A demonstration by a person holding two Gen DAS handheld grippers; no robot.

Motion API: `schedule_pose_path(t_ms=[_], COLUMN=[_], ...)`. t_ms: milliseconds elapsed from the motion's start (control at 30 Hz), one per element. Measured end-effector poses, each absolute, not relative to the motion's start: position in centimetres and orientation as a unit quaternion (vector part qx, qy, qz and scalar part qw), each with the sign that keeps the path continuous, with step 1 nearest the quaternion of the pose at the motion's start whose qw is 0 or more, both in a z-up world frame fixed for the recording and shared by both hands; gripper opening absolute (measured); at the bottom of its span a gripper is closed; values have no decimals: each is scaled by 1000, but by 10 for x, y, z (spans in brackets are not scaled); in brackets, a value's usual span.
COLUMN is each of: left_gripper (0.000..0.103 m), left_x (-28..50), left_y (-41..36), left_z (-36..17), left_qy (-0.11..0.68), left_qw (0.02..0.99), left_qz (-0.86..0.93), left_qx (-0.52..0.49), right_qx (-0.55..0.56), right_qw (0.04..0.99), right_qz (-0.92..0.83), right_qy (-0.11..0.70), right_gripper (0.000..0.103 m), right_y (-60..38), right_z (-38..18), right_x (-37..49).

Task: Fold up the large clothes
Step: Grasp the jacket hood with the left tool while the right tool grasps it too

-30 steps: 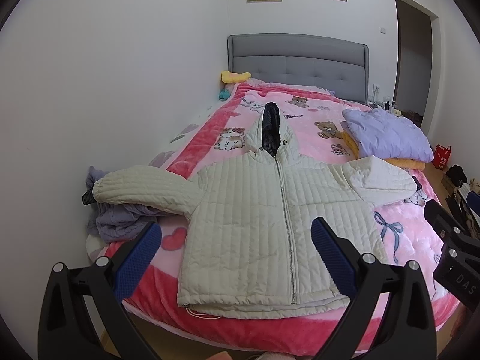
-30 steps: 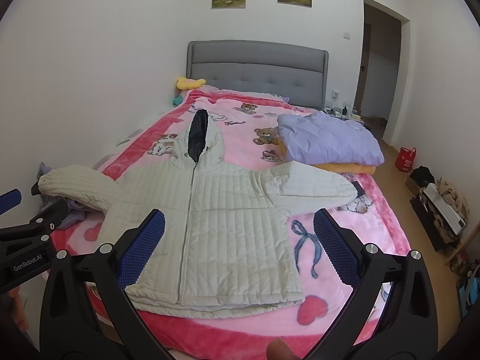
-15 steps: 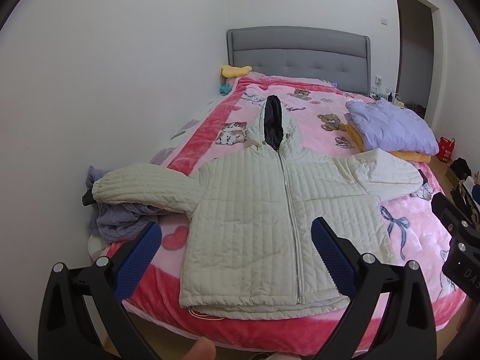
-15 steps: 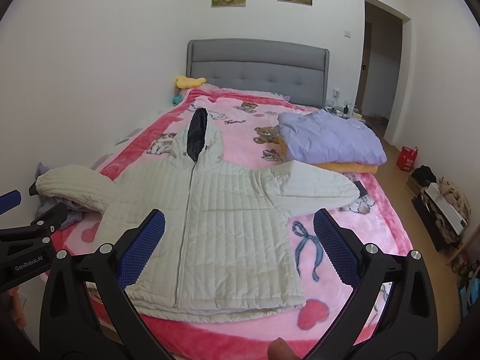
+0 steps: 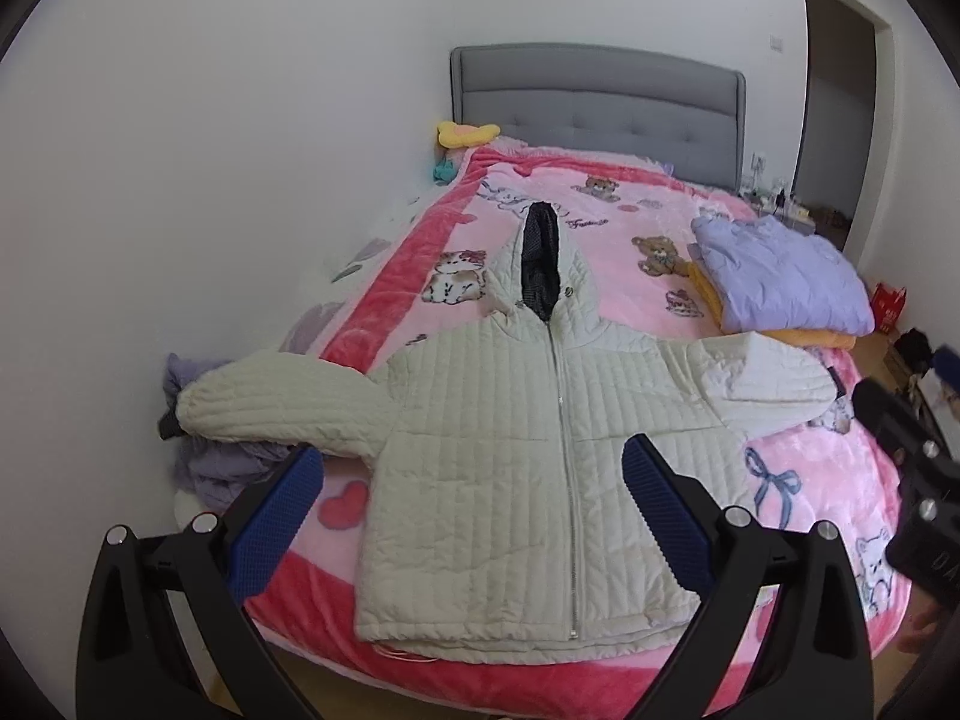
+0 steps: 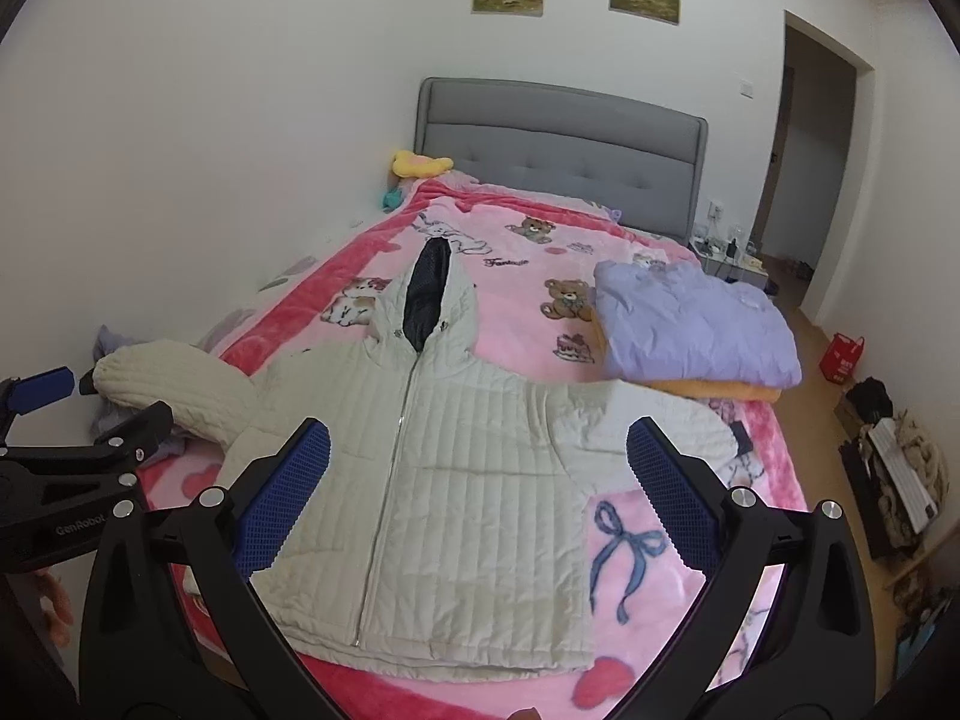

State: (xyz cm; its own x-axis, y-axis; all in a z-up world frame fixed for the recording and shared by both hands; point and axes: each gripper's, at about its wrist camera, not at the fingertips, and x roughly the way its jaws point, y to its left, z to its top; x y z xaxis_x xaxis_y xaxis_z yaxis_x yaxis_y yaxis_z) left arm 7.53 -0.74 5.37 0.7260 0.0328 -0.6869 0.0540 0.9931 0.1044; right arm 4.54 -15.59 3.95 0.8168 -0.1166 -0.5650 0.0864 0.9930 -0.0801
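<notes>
A cream quilted hooded jacket lies flat and zipped on the pink bed, hood pointing to the headboard, both sleeves spread out. The left sleeve hangs past the bed's left edge. It also shows in the right wrist view. My left gripper is open and empty, held above the jacket's lower half. My right gripper is open and empty, above the jacket's right side and the right sleeve.
A folded lilac garment on an orange one sits on the bed's right side. Grey-purple clothes are heaped at the bed's left edge by the wall. A grey headboard, a doorway and floor clutter lie to the right.
Both grippers have moved slightly forward and up toward the bed; the jacket looks a little nearer and lower in view. The jacket itself has not moved.
</notes>
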Motion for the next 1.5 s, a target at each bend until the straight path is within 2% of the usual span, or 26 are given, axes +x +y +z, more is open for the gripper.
schedule_pose_path(t_ms=[200,400,567,600,633,700,733,800,833,867,933,1100,1233,1400,1500], left_gripper=[98,98,98,97,91,84,76,70,67,67,67,63,46,45,45], left_x=[102,154,230,251,272,328,360,409,438,461,519,614,661,710,728], left_y=[0,-18,-12,-8,-5,-5,-8,-15,-17,-16,-10,-22,-55,-82,-93], left_z=[69,59,42,38,31,10,-3,-27,-41,-51,-77,-130,-172,-210,-219], left_qy=[403,407,398,390,389,407,406,392,388,391,402,383,359,383,384], left_qw=[915,913,916,920,920,909,905,902,900,896,891,888,880,864,866], left_qz=[-31,-9,-41,-44,-49,-89,-111,-119,-123,-137,-160,-212,-217,-215,-208], left_qx=[-15,-5,-6,-7,-7,17,60,135,157,159,136,139,225,244,246], right_qx=[-4,20,-26,-46,-63,-102,-118,-130,-128,-120,-94,-58,-59,-85,-124], right_qw=[943,937,943,945,947,949,949,944,943,941,940,932,934,917,914], right_qz=[-2,69,61,60,56,33,24,18,20,28,53,90,78,66,71], right_qy=[333,343,327,317,309,297,290,302,308,314,323,345,344,385,380], right_gripper=[95,95,94,91,82,78,68,54,42,30,20,20,22,41,39], right_y=[-173,-191,-188,-184,-180,-170,-165,-160,-160,-162,-170,-185,-181,-175,-162], right_z=[69,68,50,42,37,23,12,-13,-22,-32,-52,-114,-155,-205,-218], right_x=[81,128,193,213,229,263,288,342,365,392,447,576,642,705,723])
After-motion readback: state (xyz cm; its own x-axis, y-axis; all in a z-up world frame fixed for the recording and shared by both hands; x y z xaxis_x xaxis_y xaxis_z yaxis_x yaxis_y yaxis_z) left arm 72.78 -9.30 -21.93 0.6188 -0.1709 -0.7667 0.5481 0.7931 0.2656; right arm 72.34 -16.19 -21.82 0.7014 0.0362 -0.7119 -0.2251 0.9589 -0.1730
